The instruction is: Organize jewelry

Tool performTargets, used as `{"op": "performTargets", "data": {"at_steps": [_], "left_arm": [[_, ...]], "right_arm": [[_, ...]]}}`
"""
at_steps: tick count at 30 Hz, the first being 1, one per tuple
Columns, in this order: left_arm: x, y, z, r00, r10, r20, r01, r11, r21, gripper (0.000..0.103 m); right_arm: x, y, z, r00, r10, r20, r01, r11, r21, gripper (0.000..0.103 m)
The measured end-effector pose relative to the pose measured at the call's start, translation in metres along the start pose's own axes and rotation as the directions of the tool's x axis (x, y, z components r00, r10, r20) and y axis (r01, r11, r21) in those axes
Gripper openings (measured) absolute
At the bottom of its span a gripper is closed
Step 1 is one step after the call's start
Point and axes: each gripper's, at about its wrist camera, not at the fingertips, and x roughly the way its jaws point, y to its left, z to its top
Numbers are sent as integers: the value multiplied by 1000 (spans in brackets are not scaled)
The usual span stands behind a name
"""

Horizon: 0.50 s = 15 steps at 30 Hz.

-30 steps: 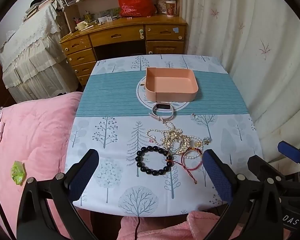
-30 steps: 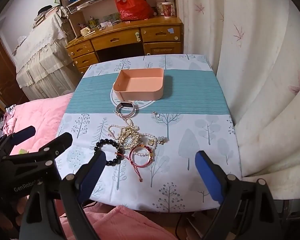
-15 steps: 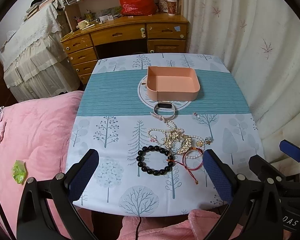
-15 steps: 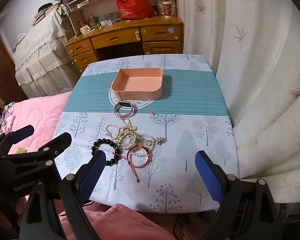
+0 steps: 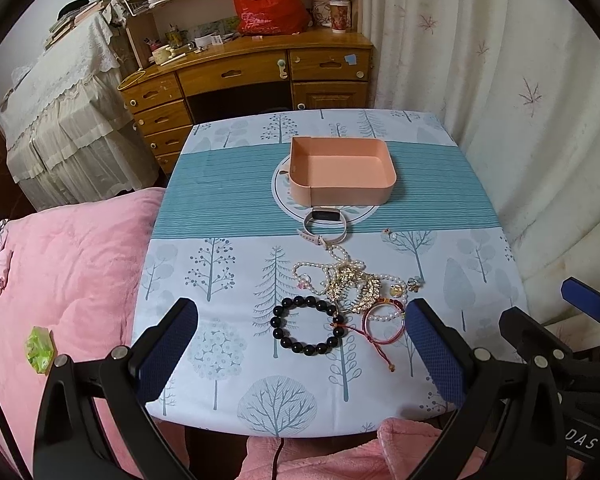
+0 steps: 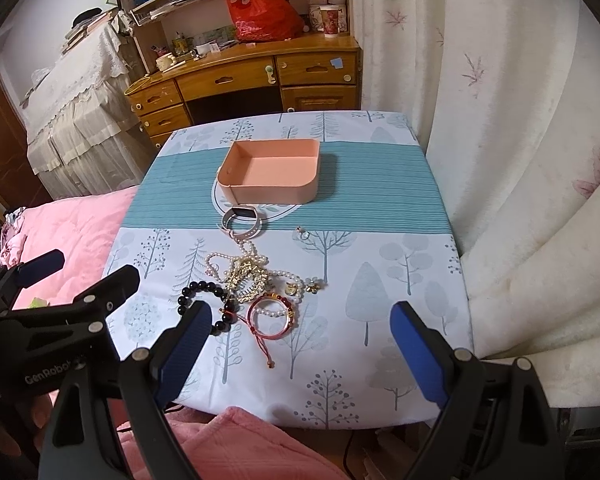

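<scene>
An empty peach box sits mid-table on the teal stripe. In front of it lies a wristband watch. Nearer me is a tangled pile of pearl and gold necklaces, a black bead bracelet, a red cord bracelet with pearls, and a small ring. My left gripper is open and empty above the table's near edge. My right gripper is open and empty, beside it on the right.
The table carries a tree-print cloth. A pink quilted bed lies left, white curtains right, a wooden desk behind. A pink blanket sits below the near edge.
Both grippers have drifted slightly; the table view shifted a little downward and toward the table. Nothing on the table has moved and both grippers stay open.
</scene>
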Motion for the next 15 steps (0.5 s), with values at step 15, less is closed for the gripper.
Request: {"op": "performTargets", "data": {"at_steps": [15], "left_arm": [[4,-5,-4,1000,10,-13,-10,1000,8,102]], "right_arm": [[1,-3,-2,1000,-9,-4,9,1000,-5,91]]}}
